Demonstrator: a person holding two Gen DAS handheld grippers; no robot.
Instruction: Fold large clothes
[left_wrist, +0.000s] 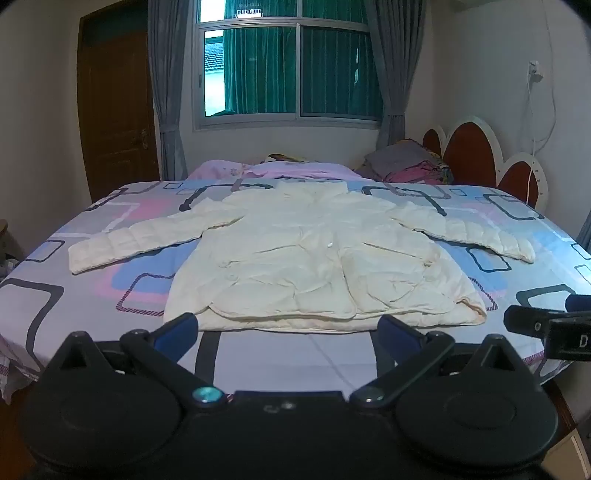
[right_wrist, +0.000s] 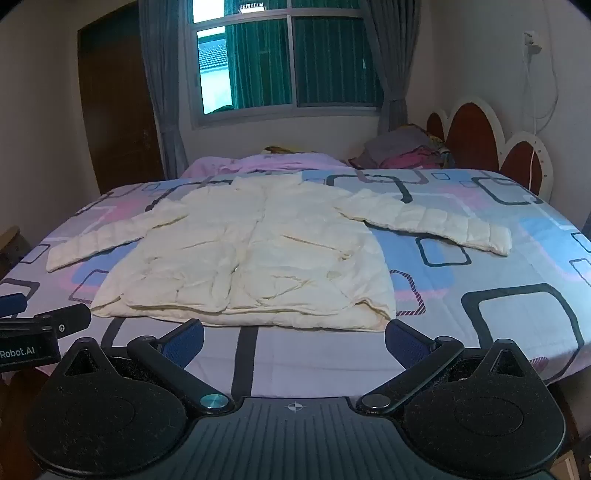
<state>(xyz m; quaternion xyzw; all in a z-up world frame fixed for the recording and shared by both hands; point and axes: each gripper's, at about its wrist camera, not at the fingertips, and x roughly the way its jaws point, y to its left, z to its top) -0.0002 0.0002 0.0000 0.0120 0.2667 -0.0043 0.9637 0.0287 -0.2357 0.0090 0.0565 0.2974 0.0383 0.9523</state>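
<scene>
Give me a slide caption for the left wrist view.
Open left gripper facing a cream quilted jacket spread flat on a patterned bedsheet.

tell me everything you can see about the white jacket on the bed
The cream-white puffer jacket lies flat on the patterned bedsheet, front up, collar toward the window, hem toward the cameras. It looks like thin quilted, padded fabric, wrinkled across the body. Both sleeves are spread outward and slant down toward the near edge. The front looks closed, and the hem corners curl slightly. Nothing rests on it; both grippers hover short of the hem, not touching it.
</scene>
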